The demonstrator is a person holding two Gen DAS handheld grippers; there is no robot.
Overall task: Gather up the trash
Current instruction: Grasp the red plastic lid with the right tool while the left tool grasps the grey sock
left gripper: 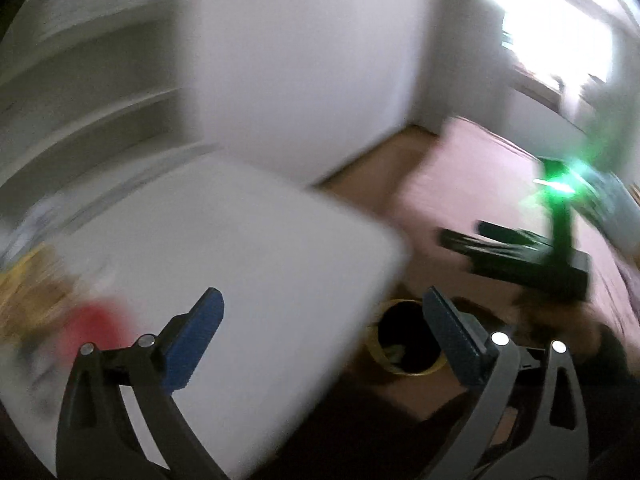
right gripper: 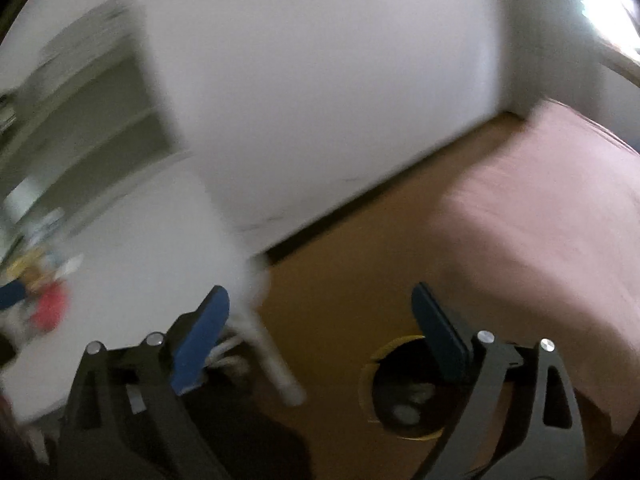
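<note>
Blue pads of my left gripper (left gripper: 322,336) stand wide apart with nothing between them; through the left wrist camera I see a white table (left gripper: 240,264) below, a blurred red and yellow heap of trash (left gripper: 60,312) on its left edge, and a yellow-rimmed bin (left gripper: 404,340) on the floor. From the right wrist, my right gripper (right gripper: 320,340) is equally wide and empty, above the floor beside the bin (right gripper: 404,392), scraps inside; trash (right gripper: 44,284) sits on the table (right gripper: 140,240).
</note>
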